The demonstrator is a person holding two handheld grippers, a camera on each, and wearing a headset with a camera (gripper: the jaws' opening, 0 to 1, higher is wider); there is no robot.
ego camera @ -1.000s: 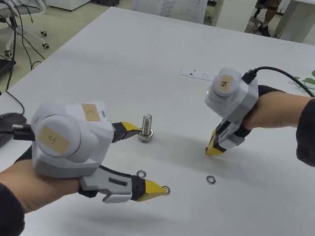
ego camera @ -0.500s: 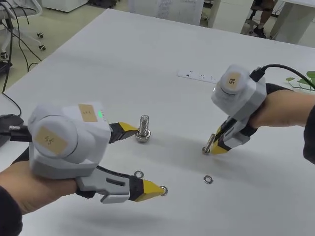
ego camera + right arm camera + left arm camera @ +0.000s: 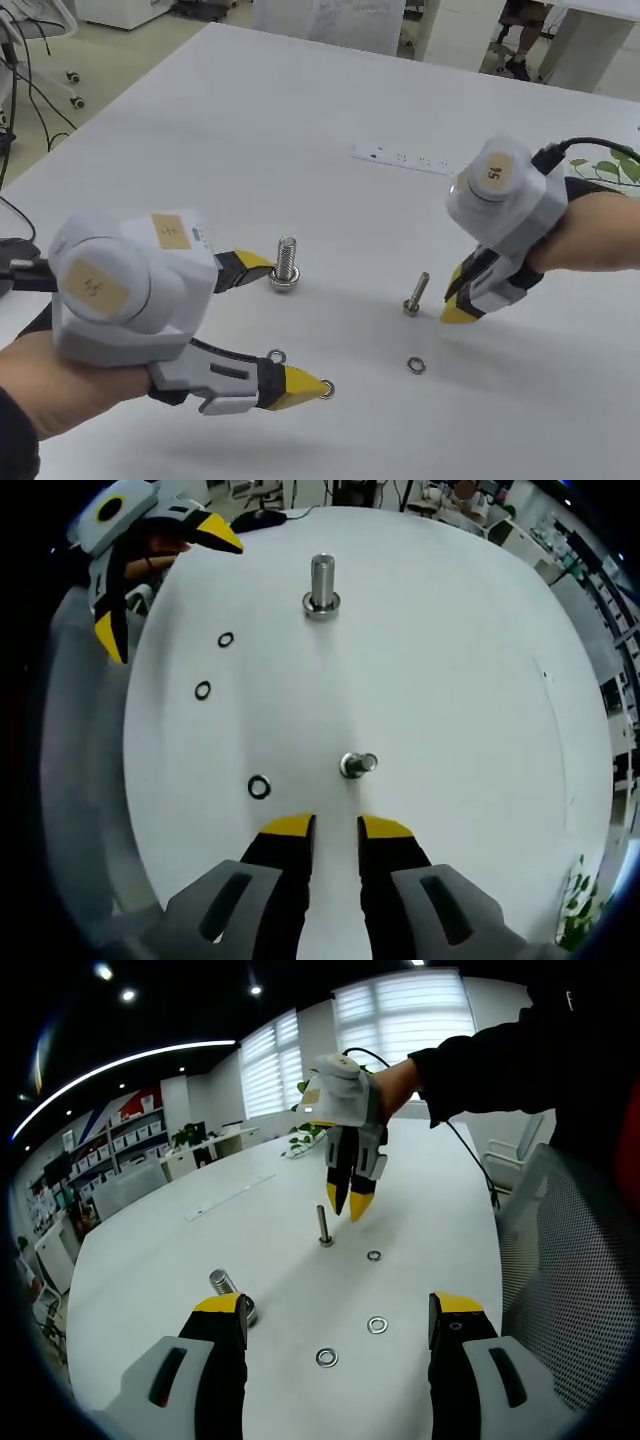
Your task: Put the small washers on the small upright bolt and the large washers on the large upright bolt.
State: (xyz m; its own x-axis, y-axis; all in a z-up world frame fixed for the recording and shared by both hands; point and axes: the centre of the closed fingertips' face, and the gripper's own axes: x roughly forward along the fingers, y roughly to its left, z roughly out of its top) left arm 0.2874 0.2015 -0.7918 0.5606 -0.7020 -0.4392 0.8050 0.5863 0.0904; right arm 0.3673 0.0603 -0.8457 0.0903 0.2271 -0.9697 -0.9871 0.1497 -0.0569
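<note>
The large bolt (image 3: 285,265) stands upright on the white table, close to the far jaw of my left gripper (image 3: 280,325). The small bolt (image 3: 415,294) stands a little tilted, just left of my right gripper (image 3: 462,305). Three washers lie flat: one (image 3: 277,356) between the left jaws, one (image 3: 328,389) at the near jaw's tip, one (image 3: 416,365) in front of the small bolt. My left gripper (image 3: 338,1305) is wide open and holds nothing. My right gripper (image 3: 337,826) has a narrow gap with nothing in it, just short of the small bolt (image 3: 357,765).
A white power strip (image 3: 400,158) lies on the table (image 3: 200,130) beyond the bolts. Green plant leaves (image 3: 600,168) reach in at the right edge. Office chairs and cables stand on the floor past the table's left edge.
My right gripper held the small bolt at its tips; now the bolt stands free on the table and the gripper has drawn back to the right. My left gripper stayed put, open.
</note>
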